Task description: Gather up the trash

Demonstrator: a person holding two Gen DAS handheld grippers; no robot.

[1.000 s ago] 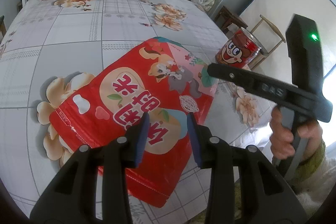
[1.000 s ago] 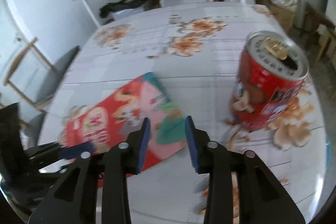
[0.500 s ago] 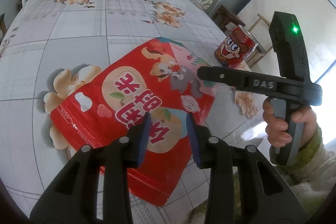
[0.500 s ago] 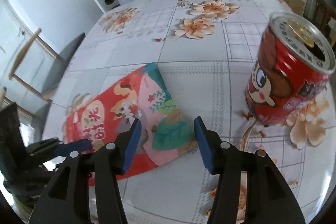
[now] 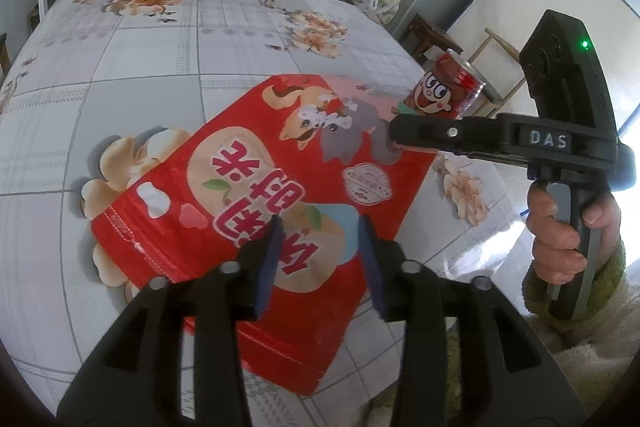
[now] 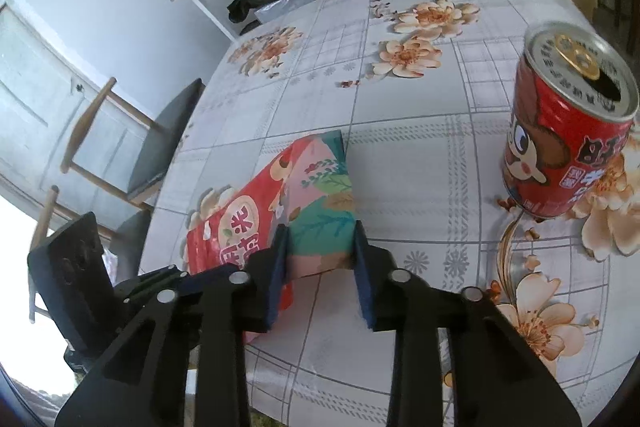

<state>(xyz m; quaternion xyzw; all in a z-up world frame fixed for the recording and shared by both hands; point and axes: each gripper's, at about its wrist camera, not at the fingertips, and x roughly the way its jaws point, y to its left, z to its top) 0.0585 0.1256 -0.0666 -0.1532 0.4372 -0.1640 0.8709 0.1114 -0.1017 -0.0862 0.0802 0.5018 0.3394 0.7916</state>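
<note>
The right gripper has just been closing, and its jaws now pinch the teal-and-pink corner of the red snack bag, that corner lifted and bunched between the blue pads. The rest of the bag runs away from it to the left, flat on the flowered desk. Off to this gripper's right, well apart, a red drink can stands upright with its top open.

The left gripper has just been opening; its jaws stand apart above the near end of the bag, gripping nothing. Ahead of it and to the right, the right gripper meets the bag's far corner, a hand on its handle.
</note>
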